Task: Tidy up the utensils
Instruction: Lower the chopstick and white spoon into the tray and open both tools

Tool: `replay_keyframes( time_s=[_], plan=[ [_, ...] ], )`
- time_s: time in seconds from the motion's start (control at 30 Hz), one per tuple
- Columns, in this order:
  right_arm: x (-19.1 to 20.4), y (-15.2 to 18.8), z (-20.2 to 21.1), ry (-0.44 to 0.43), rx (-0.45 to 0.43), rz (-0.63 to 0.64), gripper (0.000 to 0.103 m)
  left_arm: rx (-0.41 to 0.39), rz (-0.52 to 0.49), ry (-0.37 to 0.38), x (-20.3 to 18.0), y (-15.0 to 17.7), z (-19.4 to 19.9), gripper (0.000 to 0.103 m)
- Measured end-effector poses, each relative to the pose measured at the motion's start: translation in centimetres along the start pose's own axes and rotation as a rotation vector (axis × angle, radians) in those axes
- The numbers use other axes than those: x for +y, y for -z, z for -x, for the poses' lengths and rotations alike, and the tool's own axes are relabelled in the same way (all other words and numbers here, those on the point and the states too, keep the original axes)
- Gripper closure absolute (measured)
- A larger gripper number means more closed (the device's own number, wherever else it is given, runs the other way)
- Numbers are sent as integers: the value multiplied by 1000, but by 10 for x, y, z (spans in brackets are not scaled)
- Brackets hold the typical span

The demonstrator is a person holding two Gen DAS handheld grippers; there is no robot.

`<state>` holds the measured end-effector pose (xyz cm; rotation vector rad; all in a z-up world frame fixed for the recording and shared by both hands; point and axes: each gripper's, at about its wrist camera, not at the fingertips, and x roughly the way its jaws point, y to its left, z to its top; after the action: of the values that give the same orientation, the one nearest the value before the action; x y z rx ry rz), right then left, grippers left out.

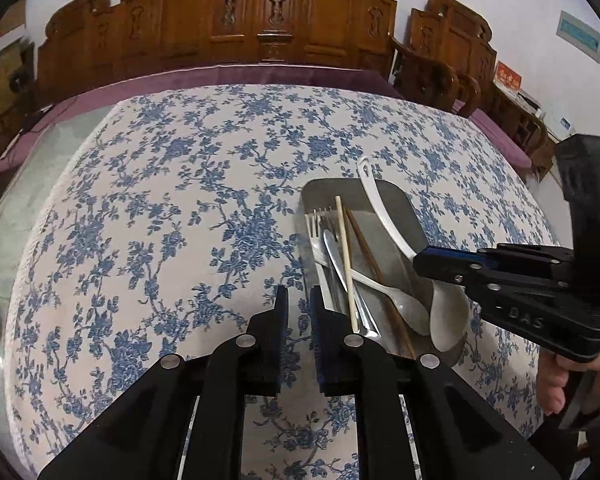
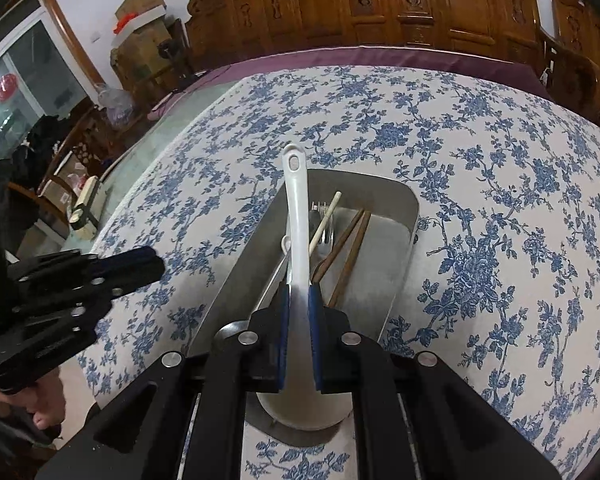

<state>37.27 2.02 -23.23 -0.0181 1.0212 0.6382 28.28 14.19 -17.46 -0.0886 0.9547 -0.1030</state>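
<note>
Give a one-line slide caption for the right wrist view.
Right gripper fingers clamp the white ladle handle over the steel tray of utensils.

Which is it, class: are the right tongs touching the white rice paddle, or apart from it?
Touching. The right wrist view shows the right tongs with both blue pads pressed against the white rice paddle handle, no gap either side, over the metal tray.

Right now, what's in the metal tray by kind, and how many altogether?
White ladle, held by the right gripper: 1
Forks: 2
Metal spoon: 1
Knife: 1
Pale chopstick: 1
Brown chopsticks: 2
Total: 8 that I can make out in the tray; they overlap, so something may be hidden.
</note>
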Motion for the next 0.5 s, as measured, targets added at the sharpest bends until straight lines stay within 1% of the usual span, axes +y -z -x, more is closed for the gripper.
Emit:
replay_keyframes(
  time_s=[0.23,0.5],
  plan=[
    [-2,-1,-23,38,26,-18,92,-6,9,-4,5,2,3,93],
    [-5,4,-36,51,50,-34,91,-11,10,-6,5,2,6,93]
  ],
)
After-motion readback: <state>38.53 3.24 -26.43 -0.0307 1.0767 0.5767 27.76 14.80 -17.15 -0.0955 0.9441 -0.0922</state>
